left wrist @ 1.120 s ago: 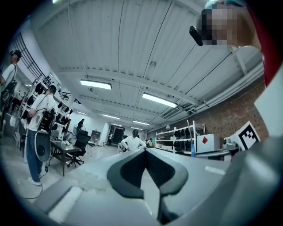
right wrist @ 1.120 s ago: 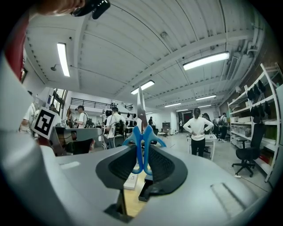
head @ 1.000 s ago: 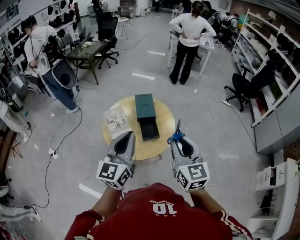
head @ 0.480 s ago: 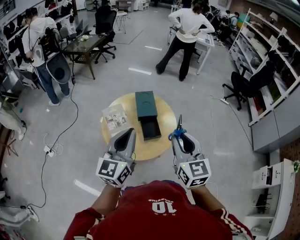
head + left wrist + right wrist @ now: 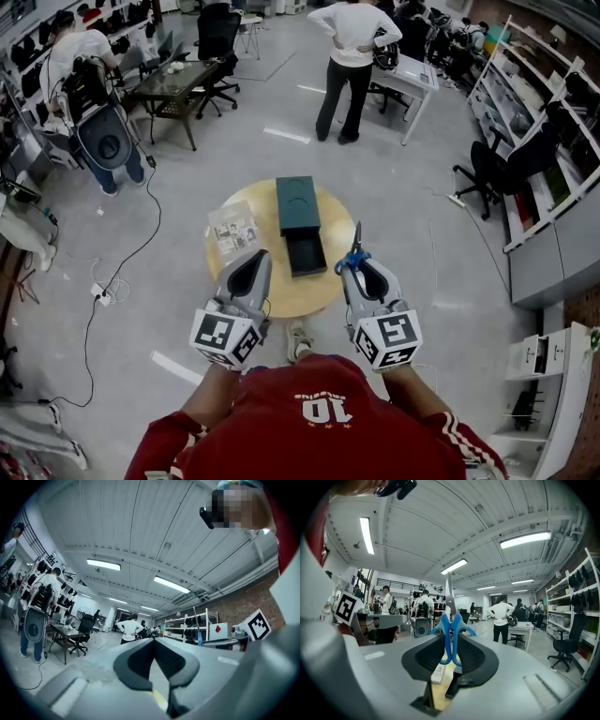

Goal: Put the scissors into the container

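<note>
On round wooden table | rectangular dark-green container | blue-handled scissors

scissors: 1 pair, blue handles
container: 1, dark green
drawer: 1, on the container
surface: 1, round
printed sheet: 1
tongs: 2, left tongs and right tongs
marker cubes: 2, left cube and right cube
people standing clear on the floor: 2, person in white top and person with backpack; those farther back are too small to count
</note>
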Demonstrator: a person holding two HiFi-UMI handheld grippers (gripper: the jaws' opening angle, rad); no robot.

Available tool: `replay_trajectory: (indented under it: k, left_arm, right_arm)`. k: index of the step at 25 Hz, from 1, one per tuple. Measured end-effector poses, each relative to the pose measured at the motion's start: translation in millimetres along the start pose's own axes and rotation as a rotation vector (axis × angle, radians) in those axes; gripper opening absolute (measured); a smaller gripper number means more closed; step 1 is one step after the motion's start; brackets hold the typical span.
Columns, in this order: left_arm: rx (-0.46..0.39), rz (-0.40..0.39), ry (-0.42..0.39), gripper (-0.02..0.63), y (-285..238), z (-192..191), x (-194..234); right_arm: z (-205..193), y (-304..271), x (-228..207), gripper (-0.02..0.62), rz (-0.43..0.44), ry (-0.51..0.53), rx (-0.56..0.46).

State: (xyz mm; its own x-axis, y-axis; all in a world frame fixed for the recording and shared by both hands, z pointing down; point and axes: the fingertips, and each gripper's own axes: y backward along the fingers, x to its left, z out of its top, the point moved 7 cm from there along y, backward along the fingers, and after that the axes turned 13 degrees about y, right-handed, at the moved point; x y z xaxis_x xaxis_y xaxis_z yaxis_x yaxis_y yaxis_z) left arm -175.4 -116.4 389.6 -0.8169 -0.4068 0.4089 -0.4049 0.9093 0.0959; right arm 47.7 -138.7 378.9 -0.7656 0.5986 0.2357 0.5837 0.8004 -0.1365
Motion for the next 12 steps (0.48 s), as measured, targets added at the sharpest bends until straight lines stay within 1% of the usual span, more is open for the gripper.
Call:
replay_trajectory:
  k: [6, 12]
  left_arm:
    - [0.002, 0.011, -0.016, 0.002, -12.0, 3.0, 5.3]
    - [0.012, 0.003, -0.031, 0.002, -32.9, -0.1, 10.5]
  right_arm:
    - [1.5, -14.6, -6.6, 0.077, 0.013, -0.004, -0.010]
    - [-4.6, -30.4, -21.3, 0.077, 0.012, -0.024, -0.006]
